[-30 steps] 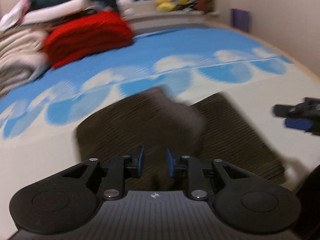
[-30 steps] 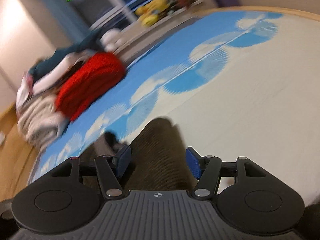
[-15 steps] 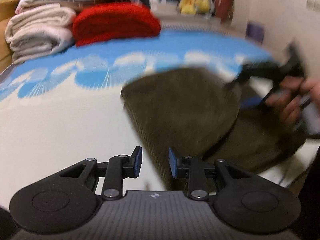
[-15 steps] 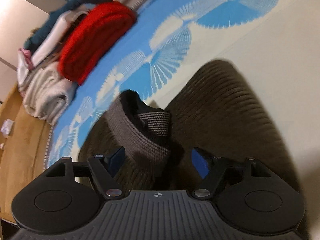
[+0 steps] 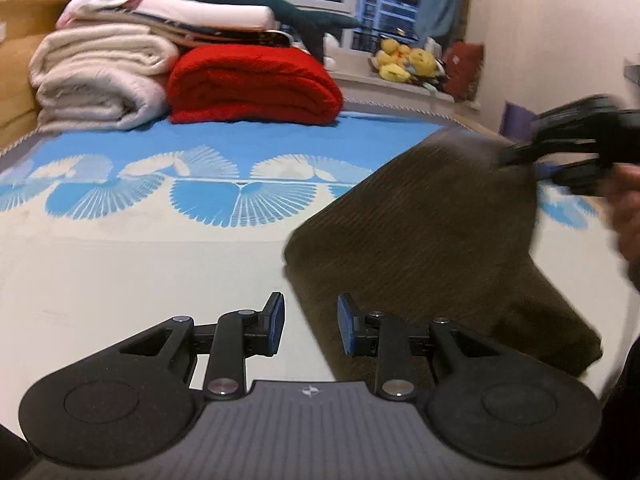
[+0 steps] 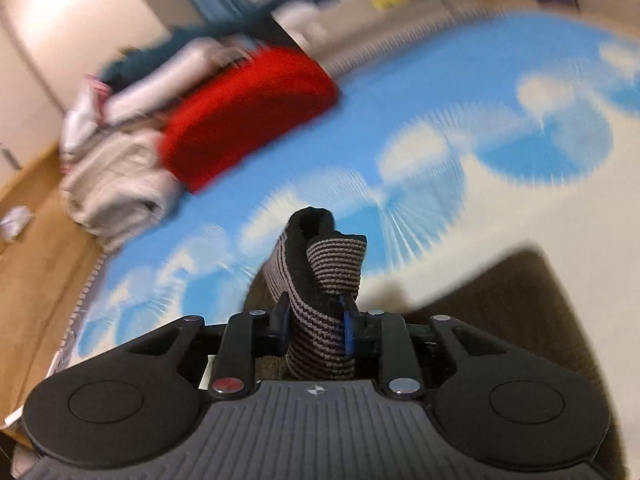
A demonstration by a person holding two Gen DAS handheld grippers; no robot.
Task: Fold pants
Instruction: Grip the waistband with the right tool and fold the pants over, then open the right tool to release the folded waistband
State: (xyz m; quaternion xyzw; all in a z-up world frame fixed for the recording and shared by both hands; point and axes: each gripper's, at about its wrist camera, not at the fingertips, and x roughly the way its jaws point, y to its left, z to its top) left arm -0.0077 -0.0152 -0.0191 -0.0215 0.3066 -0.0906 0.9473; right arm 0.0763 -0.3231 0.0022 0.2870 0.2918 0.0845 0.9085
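Brown pants (image 5: 432, 248), at three o'clock on the bed (image 5: 120, 280), partly folded: right gripper (image 6: 316, 324) closing on the striped waistband (image 6: 320, 280), lifting it; left gripper (image 5: 310, 322) narrow, empty; final fold pending.

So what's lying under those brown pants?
The brown pants lie on a bed cover, cream with blue fan shapes, while the right tool closes on their striped waistband. What is directly beneath the fabric is covered.
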